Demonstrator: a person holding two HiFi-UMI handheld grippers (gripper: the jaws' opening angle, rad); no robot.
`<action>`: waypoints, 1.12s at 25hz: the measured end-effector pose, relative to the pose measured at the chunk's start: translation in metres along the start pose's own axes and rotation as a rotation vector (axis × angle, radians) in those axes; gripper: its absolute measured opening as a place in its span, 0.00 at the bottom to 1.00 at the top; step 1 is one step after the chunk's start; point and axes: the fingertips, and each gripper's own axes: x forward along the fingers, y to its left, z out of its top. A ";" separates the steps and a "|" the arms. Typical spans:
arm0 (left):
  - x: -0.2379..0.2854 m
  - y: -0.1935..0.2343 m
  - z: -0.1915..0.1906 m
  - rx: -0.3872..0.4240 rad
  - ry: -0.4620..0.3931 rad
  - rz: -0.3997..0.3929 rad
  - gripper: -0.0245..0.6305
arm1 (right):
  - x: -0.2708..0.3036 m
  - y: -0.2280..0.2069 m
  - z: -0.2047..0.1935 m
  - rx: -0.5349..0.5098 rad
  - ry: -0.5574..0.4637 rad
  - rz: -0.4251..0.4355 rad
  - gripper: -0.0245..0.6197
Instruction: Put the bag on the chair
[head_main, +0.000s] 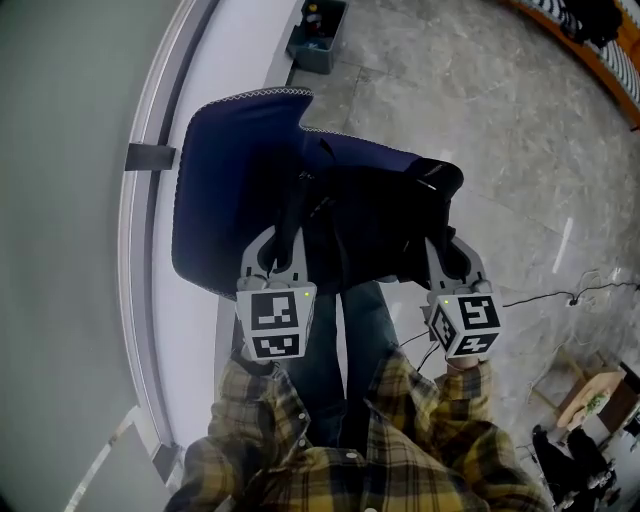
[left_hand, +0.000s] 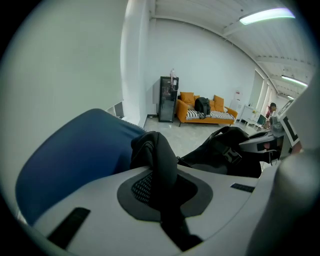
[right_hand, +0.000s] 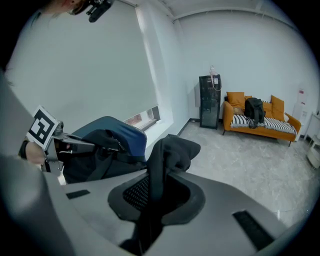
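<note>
We hold the bag (head_main: 385, 215) by its two ends, one in each of our tongs. The left tongs (head_main: 278, 256) are clamped tight on a black strap (left_hand: 156, 159) at the bag's left end, and the band rises out of the narrow gap between the jaws. The right tongs (head_main: 452, 258) are clamped the same way on a fold of black fabric (right_hand: 167, 152) at the bag's right end. The bag's dark body stretches between the two, just beyond the tips of both tongs. It hangs over the right part of the chair (head_main: 225, 170) as the head view shows it. The chair's blue upholstery lies bare to the left of the bag and beyond it, and grey floor (head_main: 480, 120) spreads past the chair's right edge. Whether the bag's underside touches the chair we cannot tell.
</note>
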 end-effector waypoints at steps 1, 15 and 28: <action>0.005 0.002 -0.005 -0.003 0.006 0.004 0.09 | 0.005 0.000 -0.004 0.001 0.007 -0.002 0.10; 0.079 0.014 -0.063 -0.012 0.094 0.070 0.09 | 0.076 -0.018 -0.062 -0.018 0.100 -0.005 0.10; 0.122 0.029 -0.105 -0.032 0.157 0.089 0.09 | 0.110 -0.012 -0.078 -0.135 0.148 0.020 0.11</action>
